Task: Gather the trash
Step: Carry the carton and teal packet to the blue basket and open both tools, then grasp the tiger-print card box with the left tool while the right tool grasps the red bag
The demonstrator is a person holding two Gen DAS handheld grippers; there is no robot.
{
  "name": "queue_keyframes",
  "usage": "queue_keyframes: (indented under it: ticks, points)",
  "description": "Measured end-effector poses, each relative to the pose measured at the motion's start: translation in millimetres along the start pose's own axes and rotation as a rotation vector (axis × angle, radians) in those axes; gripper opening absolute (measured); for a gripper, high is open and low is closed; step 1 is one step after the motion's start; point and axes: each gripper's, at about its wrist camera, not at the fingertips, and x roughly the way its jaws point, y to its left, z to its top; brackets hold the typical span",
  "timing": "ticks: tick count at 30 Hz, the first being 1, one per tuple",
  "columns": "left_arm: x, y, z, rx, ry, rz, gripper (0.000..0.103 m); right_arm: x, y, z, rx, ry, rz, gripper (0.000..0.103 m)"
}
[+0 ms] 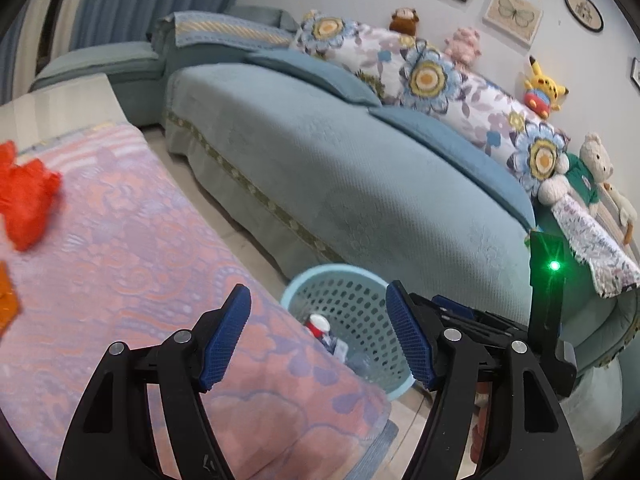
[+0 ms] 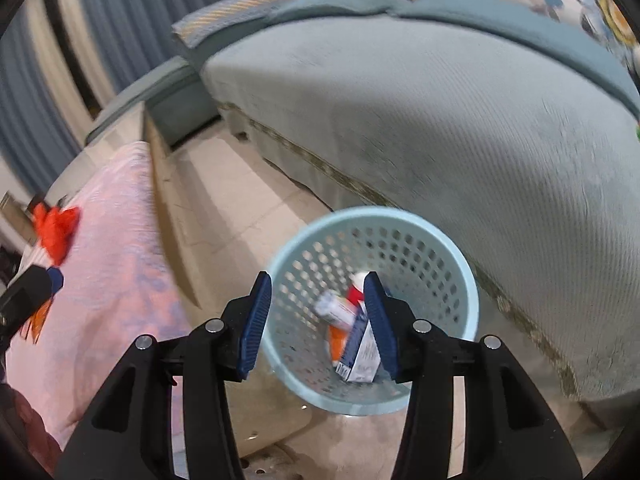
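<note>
basket [image 2: 460, 276] on floor between table [image 1: 160, 240] and sofa [image 1: 360, 184]; cartons [image 2: 362, 354] inside basket.

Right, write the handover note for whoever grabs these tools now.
Left tool: open, empty, over the near corner of the pink cloth.
Right tool: open, empty, above the blue basket on the floor by the sofa.
Done: a blue-and-white carton, a tube-like pack and a red-and-white item lie in the basket.
Left: the red crumpled piece and an orange piece on the cloth; both go in the basket.
</note>
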Motion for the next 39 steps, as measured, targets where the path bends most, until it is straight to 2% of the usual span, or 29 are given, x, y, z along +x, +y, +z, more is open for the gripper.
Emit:
queue_keyframes:
  ticks: [5,10,12,14,16,20,23,26,28,30,32,34,36,37,39]
  points:
    - [-54,24,8,-0.043,-0.092,0.043,0.068,-32,52,7,-0.112,-0.093,0.075,0.045]
    - [-118,68,8,-0.112,-0.190,0.150,0.071,-61,117,6,-0.234,-0.177,0.182,0.045]
    - [-146,93,6,-0.151,-0.226,0.215,0.073,-66,147,3,-0.278,-0.194,0.232,0.045]
    - [-167,117,2,-0.172,-0.246,0.311,0.077,-69,172,1,-0.315,-0.201,0.274,0.045]
    - [-183,147,-1,-0.191,-0.246,0.446,0.078,-70,201,-2,-0.352,-0.200,0.324,0.045]
    - [-203,202,-13,-0.285,-0.251,0.579,0.080,-62,252,-7,-0.415,-0.216,0.391,0.045]
    - [-211,248,-27,-0.394,-0.272,0.684,0.082,-46,285,-15,-0.466,-0.221,0.428,0.046]
    - [-209,282,-36,-0.493,-0.256,0.649,0.082,-26,306,-24,-0.504,-0.208,0.438,0.050]
    - [-201,291,-35,-0.505,-0.235,0.649,0.083,-12,319,-24,-0.518,-0.178,0.448,0.050]
    - [-184,301,-31,-0.523,-0.167,0.658,0.084,0,326,-19,-0.519,-0.155,0.445,0.050]
    - [-171,308,-33,-0.559,-0.134,0.663,0.084,11,333,-11,-0.521,-0.144,0.435,0.057]
    - [-161,316,-34,-0.584,-0.113,0.659,0.084,20,335,-1,-0.513,-0.134,0.453,0.069]
    - [-153,317,-31,-0.564,-0.104,0.709,0.083,31,340,7,-0.534,-0.126,0.438,0.070]
    - [-149,317,-27,-0.552,-0.075,0.735,0.082,37,343,10,-0.546,-0.122,0.425,0.070]
    - [-145,315,-26,-0.532,-0.053,0.772,0.077,49,350,15,-0.558,-0.109,0.412,0.070]
